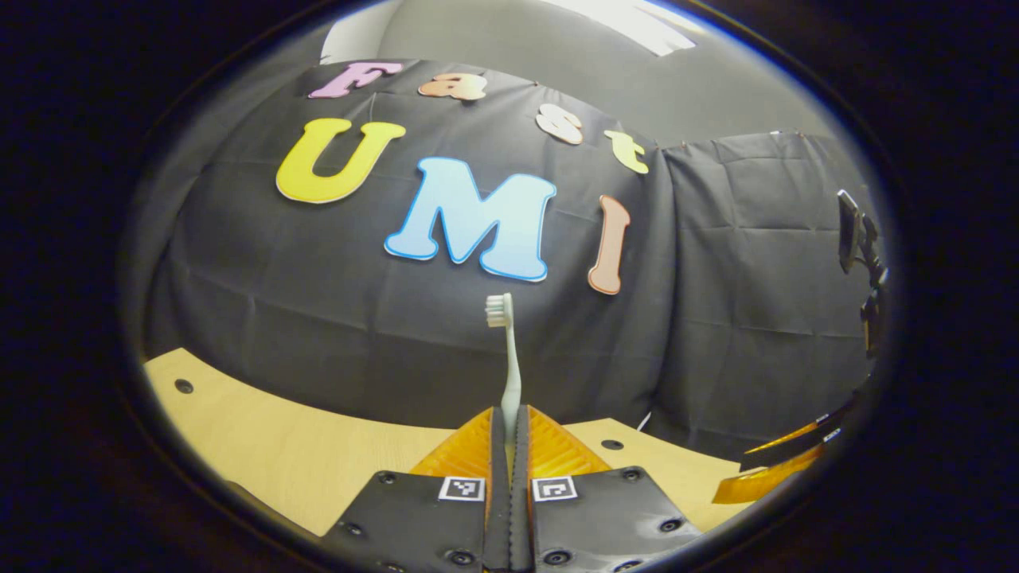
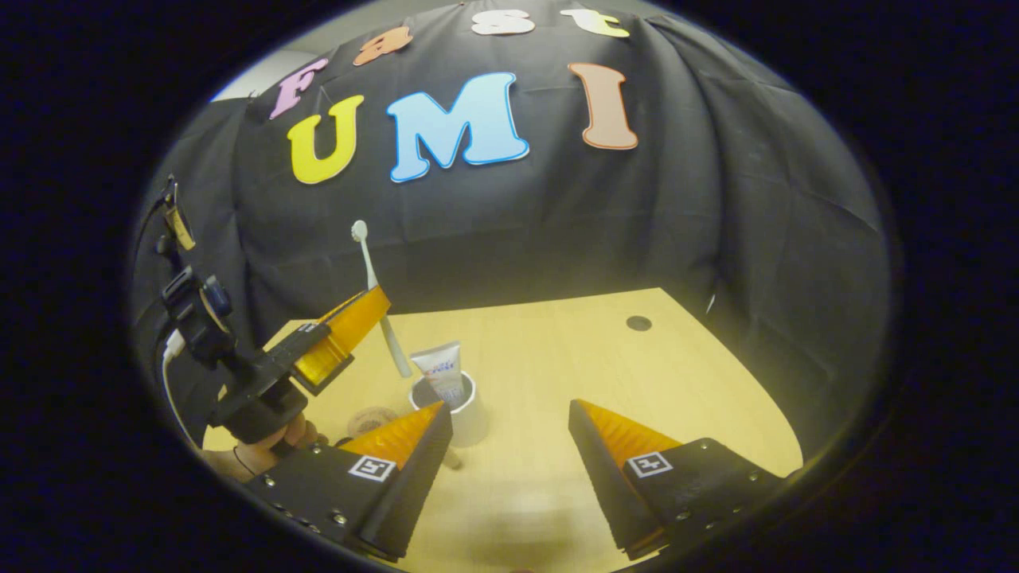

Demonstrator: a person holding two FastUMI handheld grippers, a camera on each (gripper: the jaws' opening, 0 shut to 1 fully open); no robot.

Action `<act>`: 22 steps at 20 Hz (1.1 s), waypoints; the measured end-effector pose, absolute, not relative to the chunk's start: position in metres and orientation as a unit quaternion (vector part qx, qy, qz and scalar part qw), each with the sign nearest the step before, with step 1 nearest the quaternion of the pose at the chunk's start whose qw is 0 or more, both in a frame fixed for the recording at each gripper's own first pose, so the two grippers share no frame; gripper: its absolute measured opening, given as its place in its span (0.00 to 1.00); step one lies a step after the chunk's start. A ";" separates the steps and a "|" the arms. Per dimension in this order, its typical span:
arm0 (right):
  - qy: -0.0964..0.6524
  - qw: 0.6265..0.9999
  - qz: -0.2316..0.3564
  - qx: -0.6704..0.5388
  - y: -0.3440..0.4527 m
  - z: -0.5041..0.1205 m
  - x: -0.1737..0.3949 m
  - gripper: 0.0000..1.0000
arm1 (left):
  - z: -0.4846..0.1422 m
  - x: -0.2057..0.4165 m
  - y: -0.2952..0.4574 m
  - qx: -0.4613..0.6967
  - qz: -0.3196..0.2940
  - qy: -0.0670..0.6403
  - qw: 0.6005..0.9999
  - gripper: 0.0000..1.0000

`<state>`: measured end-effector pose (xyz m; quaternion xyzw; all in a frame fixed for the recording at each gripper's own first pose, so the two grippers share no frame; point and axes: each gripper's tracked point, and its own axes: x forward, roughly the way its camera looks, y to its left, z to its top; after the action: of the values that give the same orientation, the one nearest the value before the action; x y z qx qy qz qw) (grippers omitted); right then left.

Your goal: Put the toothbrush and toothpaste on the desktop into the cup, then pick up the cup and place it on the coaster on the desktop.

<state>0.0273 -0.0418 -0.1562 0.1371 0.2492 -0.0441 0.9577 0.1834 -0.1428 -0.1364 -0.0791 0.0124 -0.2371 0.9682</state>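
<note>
Toothbrush point(image 1: 510, 374) clamped upright in left hand-held gripper point(image 1: 510, 434); right hand-held gripper point(image 2: 509, 418) wide apart.

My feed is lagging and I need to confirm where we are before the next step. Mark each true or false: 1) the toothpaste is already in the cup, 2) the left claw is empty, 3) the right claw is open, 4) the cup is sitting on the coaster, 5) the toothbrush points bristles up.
1) True: the toothpaste stands in the cup.
2) False: the left claw is shut on the toothbrush.
3) True: the right claw is open, holding nothing.
4) False: the cup stands on the bare desktop; the coaster lies beside it.
5) True: the bristle head is at the top, above the left claw.
</note>
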 end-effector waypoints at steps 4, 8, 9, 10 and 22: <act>0.256 0.956 -0.045 0.136 -0.045 -0.162 0.025 0.90 | -0.156 0.190 -0.154 -0.078 -0.242 0.036 0.966 0.07; 0.255 0.955 -0.037 0.144 -0.041 -0.163 0.029 0.90 | -0.186 0.185 -0.159 -0.059 -0.242 0.065 0.966 0.08; 0.256 0.955 -0.036 0.147 -0.040 -0.163 0.030 0.90 | -0.189 0.186 -0.159 -0.058 -0.241 0.071 0.966 0.10; 0.258 0.954 -0.035 0.148 -0.039 -0.164 0.030 0.90 | -0.192 0.186 -0.159 -0.056 -0.240 0.075 0.966 0.10; 0.273 0.950 -0.024 0.146 -0.036 -0.164 0.035 0.90 | -0.214 0.167 -0.159 -0.032 -0.247 0.135 0.959 0.33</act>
<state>0.0349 -0.0360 -0.1645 0.1457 0.2734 -0.0242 0.9505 0.1668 -0.1592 -0.2143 -0.0320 0.1350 -0.2473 0.9590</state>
